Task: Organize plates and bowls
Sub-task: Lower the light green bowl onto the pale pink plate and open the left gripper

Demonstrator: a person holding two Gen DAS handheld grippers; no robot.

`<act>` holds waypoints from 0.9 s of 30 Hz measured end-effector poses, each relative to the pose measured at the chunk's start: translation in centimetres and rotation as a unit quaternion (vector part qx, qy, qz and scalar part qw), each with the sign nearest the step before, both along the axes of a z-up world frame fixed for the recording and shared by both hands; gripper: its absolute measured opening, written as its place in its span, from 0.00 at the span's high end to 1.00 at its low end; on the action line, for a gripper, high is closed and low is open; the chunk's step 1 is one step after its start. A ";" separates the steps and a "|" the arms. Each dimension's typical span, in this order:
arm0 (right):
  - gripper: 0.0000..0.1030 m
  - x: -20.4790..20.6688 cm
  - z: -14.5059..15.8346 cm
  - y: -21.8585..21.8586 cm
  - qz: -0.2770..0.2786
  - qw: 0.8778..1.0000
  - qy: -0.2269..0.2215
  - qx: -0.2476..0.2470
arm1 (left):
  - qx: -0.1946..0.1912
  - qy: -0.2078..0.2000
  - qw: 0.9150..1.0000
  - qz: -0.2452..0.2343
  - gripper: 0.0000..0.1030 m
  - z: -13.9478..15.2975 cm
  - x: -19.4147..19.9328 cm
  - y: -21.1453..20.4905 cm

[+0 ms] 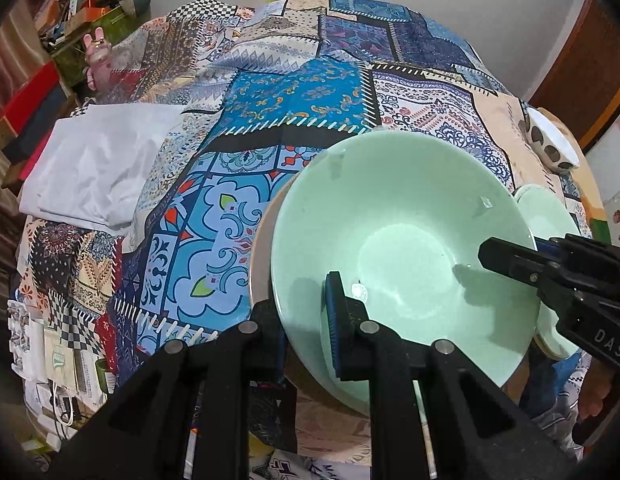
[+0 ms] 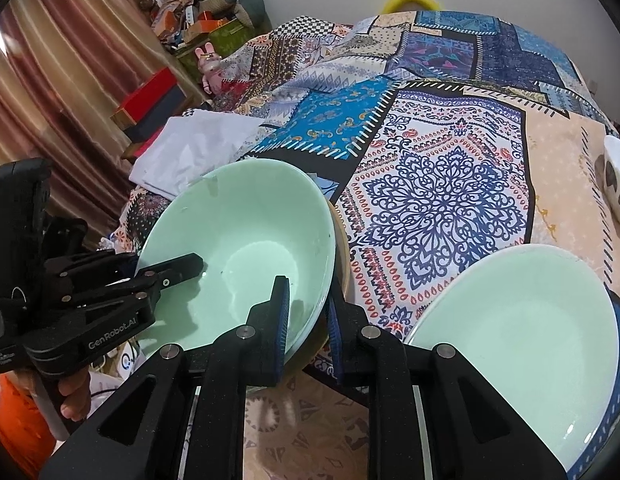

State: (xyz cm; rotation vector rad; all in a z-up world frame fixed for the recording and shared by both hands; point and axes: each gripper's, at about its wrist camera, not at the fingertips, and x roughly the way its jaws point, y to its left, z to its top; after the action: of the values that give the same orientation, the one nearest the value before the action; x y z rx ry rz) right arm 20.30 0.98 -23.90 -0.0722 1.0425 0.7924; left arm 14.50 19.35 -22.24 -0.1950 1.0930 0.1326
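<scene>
A large mint-green bowl (image 1: 401, 240) (image 2: 246, 236) sits on a tan plate (image 1: 261, 256) (image 2: 342, 256) on the patchwork cloth. My left gripper (image 1: 306, 320) is shut on the bowl's near rim, one finger inside, one outside. My right gripper (image 2: 308, 320) is shut on the bowl's opposite rim; it shows in the left wrist view (image 1: 521, 260) at the right. A second mint-green bowl (image 2: 517, 344) (image 1: 549, 216) rests just right of the first. A white bowl with dark spots (image 1: 549, 140) (image 2: 617, 184) stands farther right.
A folded white cloth (image 1: 98, 164) (image 2: 190, 152) lies at the left of the patchwork cloth (image 1: 310, 92). Boxes and a pink rabbit toy (image 1: 96, 56) are stacked at the far left by a curtain (image 2: 50, 80).
</scene>
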 end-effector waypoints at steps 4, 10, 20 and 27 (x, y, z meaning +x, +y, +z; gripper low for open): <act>0.83 0.2 0.1 -0.4 -0.004 1.000 0.002 0.004 | -0.007 0.006 1.000 -0.001 0.83 -0.2 0.2 -0.2; 0.83 0.4 0.3 -1.1 -0.005 1.000 -0.004 0.008 | 0.010 0.007 1.000 -0.001 0.84 -0.4 0.4 -0.6; 0.81 -0.2 0.9 -2.0 -0.001 1.000 -0.018 0.005 | 0.006 0.013 1.000 -0.009 0.61 0.6 0.6 -1.2; 0.74 -0.5 2.1 -3.8 -0.007 0.999 -0.035 0.012 | 0.030 -0.001 1.000 0.000 0.49 2.4 0.6 -1.6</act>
State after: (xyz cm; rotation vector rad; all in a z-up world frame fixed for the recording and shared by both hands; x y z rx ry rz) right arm 19.79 -2.83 -21.84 -0.0720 0.9665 0.7850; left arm 15.09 17.80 -19.86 -0.1413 1.0849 0.1657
